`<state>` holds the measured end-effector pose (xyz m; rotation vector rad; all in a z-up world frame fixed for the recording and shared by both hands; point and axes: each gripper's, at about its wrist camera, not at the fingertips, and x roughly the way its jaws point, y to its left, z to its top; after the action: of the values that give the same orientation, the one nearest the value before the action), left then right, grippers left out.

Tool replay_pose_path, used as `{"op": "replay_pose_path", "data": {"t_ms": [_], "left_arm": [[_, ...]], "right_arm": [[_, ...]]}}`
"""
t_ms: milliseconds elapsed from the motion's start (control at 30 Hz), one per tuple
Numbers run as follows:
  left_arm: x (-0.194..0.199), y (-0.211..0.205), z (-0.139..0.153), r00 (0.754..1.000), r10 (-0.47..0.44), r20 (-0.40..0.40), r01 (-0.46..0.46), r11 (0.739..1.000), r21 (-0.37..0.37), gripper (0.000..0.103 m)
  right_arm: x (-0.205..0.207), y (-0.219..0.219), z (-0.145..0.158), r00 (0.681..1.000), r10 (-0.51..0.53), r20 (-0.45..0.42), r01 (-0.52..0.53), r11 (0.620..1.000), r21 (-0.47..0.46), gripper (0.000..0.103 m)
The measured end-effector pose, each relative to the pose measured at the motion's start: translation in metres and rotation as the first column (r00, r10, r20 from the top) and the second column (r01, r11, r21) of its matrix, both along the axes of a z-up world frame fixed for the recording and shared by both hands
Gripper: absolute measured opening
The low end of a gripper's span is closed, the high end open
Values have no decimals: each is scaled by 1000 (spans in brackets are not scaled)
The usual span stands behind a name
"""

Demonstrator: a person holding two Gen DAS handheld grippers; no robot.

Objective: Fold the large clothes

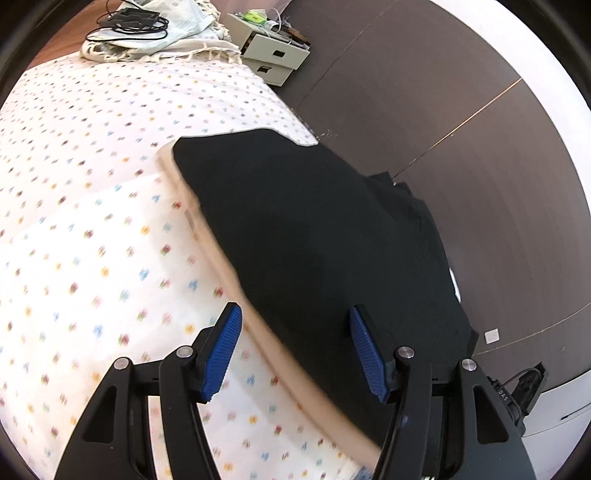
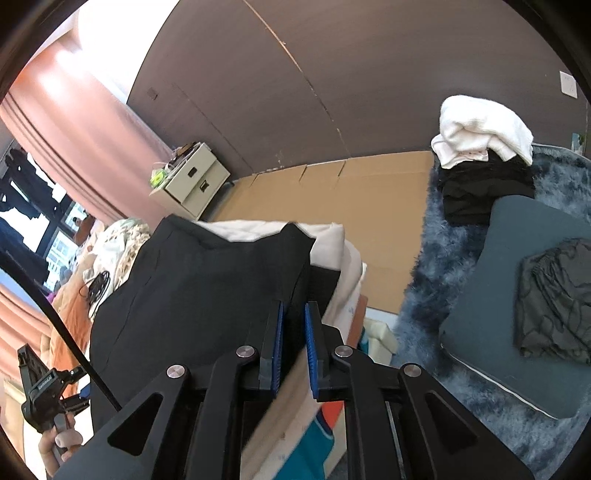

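A large black garment (image 1: 314, 221) lies flat along the right side of the bed, whose white sheet (image 1: 92, 221) has small coloured dots. One edge of the garment hangs over the bed's side. My left gripper (image 1: 294, 312) is open above the garment's near left edge, one blue pad (image 1: 221, 350) over the sheet and the other over the cloth, gripping nothing. In the right wrist view the black garment (image 2: 203, 277) spreads ahead, and my right gripper (image 2: 294, 317) is shut on a fold at its right edge. A hand holds the left gripper (image 2: 48, 387) at the lower left.
A cream nightstand (image 1: 275, 55) (image 2: 195, 181) stands by the dark wall. Linen and cables (image 1: 147, 26) are piled at the bed's far end. On the floor lie cardboard (image 2: 332, 192), a blue shaggy rug (image 2: 424, 258), a cushion (image 2: 480, 295) bearing a grey garment (image 2: 554, 302), and a clothes pile (image 2: 484, 147).
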<state>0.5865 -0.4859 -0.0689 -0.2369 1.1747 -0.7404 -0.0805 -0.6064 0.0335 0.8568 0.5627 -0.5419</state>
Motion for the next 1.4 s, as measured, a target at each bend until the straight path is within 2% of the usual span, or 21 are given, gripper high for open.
{"op": "replay_pose_path", "data": {"t_ms": [33, 67, 133, 400, 533, 700, 867, 1000, 1267, 1400], "left_arm": [[-4, 4, 2, 1000, -2, 1, 2, 1000, 4, 61], [-10, 9, 6, 1000, -4, 9, 4, 1000, 8, 61], [-20, 20, 14, 1000, -7, 28, 7, 1000, 11, 61], [-61, 65, 57, 995, -11, 100, 10, 1000, 9, 68], [-86, 94, 83, 989, -4, 145, 5, 1000, -2, 70], [-113, 122, 107, 986, 0, 167, 2, 1000, -12, 70], [-147, 167, 138, 975, 36, 219, -27, 999, -46, 72], [-178, 207, 164, 958, 83, 273, -62, 994, -86, 81], [-245, 275, 205, 917, 134, 376, -97, 989, -115, 81], [-285, 304, 219, 879, 151, 453, -114, 988, -108, 81]], "right_arm": [[-2, 2, 2, 1000, 6, -6, -6, 1000, 2, 23], [-5, 2, 4, 1000, 14, -3, -14, 1000, 12, 48], [-12, 2, 7, 1000, 13, 22, -13, 1000, 24, 84], [-43, 23, 23, 999, 25, 39, -26, 999, 26, 85], [-58, 45, 31, 998, 37, 58, -38, 999, 20, 85], [-82, 75, 35, 993, 45, 110, -52, 997, 61, 85], [-106, 106, 52, 987, 77, 143, -83, 996, 37, 85], [-126, 132, 69, 980, 108, 165, -109, 994, -2, 85], [-166, 183, 99, 961, 183, 209, -167, 982, -93, 85], [-186, 206, 102, 950, 223, 219, -202, 973, -116, 85]]}}
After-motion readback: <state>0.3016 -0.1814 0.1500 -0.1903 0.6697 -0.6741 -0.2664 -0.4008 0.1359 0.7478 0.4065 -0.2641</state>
